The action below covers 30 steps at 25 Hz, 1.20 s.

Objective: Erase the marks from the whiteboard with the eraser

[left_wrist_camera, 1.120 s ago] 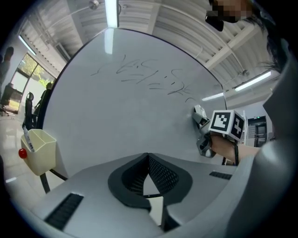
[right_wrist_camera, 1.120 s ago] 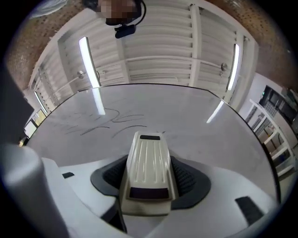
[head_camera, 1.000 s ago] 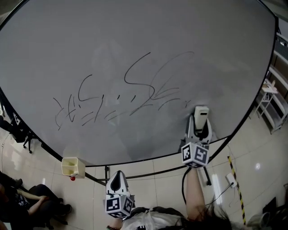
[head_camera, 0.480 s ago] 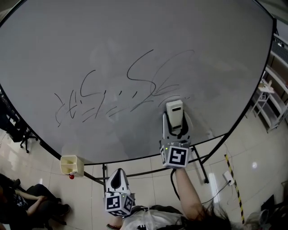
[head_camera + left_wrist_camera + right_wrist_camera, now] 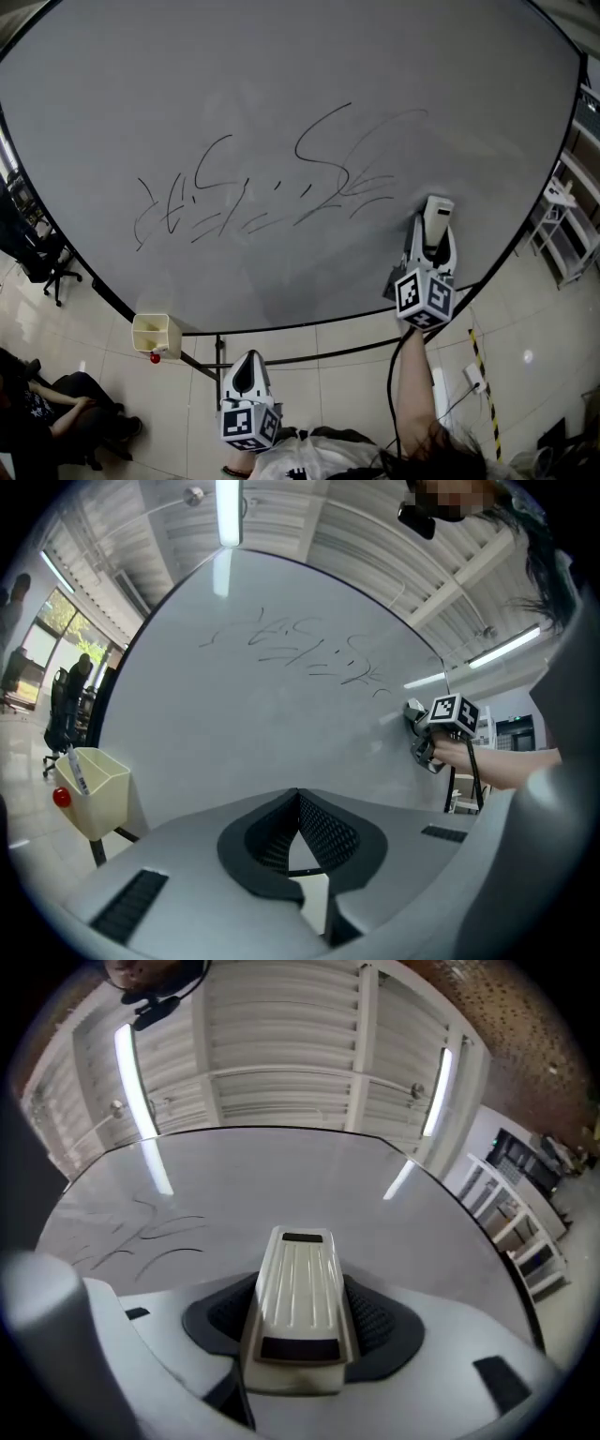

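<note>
Fingers of the right gripper (image 5: 298,1321) are clamped on the sides of the cream eraser (image 5: 295,1265), ribbed back outward, so that its pad, by judgement, faces the whiteboard (image 5: 281,66). Head view places the eraser low on the board, just right of the black marks (image 5: 272,192) and covering none; the strokes remain to be wiped. Left gripper (image 5: 298,803) hangs below the board's edge, fingers together on nothing, apparently kept clear of the work.
</note>
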Each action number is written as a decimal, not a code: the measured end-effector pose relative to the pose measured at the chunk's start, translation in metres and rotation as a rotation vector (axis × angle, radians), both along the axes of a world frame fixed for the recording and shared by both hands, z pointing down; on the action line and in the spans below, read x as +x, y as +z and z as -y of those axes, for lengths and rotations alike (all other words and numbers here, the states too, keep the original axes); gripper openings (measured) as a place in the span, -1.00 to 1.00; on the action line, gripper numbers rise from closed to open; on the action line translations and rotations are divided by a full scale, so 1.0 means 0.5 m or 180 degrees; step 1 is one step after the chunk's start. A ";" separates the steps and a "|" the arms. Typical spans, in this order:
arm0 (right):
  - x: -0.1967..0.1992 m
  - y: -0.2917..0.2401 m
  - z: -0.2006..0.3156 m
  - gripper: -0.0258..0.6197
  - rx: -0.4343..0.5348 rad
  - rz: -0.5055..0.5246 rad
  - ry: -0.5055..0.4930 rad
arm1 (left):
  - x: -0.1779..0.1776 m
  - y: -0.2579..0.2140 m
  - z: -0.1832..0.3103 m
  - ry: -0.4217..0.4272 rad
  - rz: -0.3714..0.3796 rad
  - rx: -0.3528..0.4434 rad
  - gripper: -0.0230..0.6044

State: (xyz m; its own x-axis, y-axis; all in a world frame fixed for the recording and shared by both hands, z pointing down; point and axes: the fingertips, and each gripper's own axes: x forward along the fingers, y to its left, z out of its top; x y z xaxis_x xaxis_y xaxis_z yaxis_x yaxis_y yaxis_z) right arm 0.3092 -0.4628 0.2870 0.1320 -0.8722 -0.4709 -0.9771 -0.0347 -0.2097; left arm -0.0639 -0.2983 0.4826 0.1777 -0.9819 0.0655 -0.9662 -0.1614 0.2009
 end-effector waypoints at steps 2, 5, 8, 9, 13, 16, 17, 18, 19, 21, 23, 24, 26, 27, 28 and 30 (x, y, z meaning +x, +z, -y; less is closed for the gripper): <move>-0.126 -0.022 -0.013 -0.06 0.0124 -0.0564 -0.0166 | 0.003 0.000 0.002 0.0006 -0.0023 0.0002 -0.94; -0.359 -0.016 -0.037 -0.06 0.0130 -0.1929 -0.0420 | 0.020 -0.011 0.004 0.0049 -0.0029 0.0050 -0.94; -0.409 -0.001 -0.043 -0.06 0.0177 -0.2098 -0.0526 | 0.030 -0.023 -0.005 0.0094 -0.0023 0.0097 -0.94; -0.377 -0.004 -0.038 -0.06 0.0144 -0.1953 -0.0497 | 0.028 -0.025 -0.009 0.0094 -0.0009 0.0105 -0.94; -0.128 -0.040 -0.003 -0.06 0.0013 -0.1179 -0.0043 | -0.009 -0.014 -0.024 -0.0021 -0.0003 0.0056 -0.94; -0.009 -0.055 0.003 -0.06 -0.0001 -0.0508 0.0096 | -0.034 -0.005 -0.033 -0.0114 -0.0055 0.0013 -0.94; -0.016 -0.056 0.000 -0.06 0.0003 -0.0476 0.0089 | -0.040 -0.003 -0.034 -0.0131 -0.0068 0.0005 -0.94; -0.045 -0.055 -0.003 -0.06 0.0029 -0.0564 0.0046 | -0.044 -0.002 -0.033 -0.0141 -0.0077 -0.0001 -0.94; -0.093 -0.052 -0.008 -0.06 0.0082 -0.0763 -0.0032 | -0.045 -0.002 -0.031 -0.0141 -0.0084 -0.0002 -0.94; -0.230 -0.036 -0.022 -0.06 0.0204 -0.1416 -0.0265 | -0.040 -0.006 -0.026 -0.0113 -0.0092 0.0012 -0.94; -0.369 0.015 -0.037 -0.06 0.0144 -0.2113 -0.0510 | -0.031 -0.013 -0.023 -0.0074 -0.0092 0.0037 -0.94; -0.421 0.046 -0.043 -0.06 0.0100 -0.2328 -0.0602 | -0.027 -0.016 -0.023 -0.0057 -0.0090 0.0050 -0.94; -0.460 0.073 -0.051 -0.06 0.0180 -0.2382 -0.0655 | -0.022 -0.020 -0.028 -0.0033 -0.0076 0.0075 -0.94; -0.447 0.069 -0.051 -0.06 0.0219 -0.2231 -0.0634 | -0.023 -0.022 -0.032 -0.0035 -0.0061 0.0085 -0.94; -0.413 0.061 -0.046 -0.06 0.0185 -0.1995 -0.0591 | -0.028 -0.024 -0.035 -0.0046 -0.0043 0.0089 -0.94; -0.302 0.038 -0.025 -0.06 0.0029 -0.1488 -0.0408 | -0.047 -0.022 -0.040 -0.0097 -0.0016 0.0075 -0.94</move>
State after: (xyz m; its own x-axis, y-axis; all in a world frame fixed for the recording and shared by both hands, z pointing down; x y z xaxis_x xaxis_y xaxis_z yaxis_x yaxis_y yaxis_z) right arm 0.1579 -0.4503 0.3059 -0.2038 -0.8632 -0.4619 -0.9630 0.0918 0.2532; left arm -0.0874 -0.2783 0.4716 0.1480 -0.9881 0.0415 -0.9698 -0.1368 0.2021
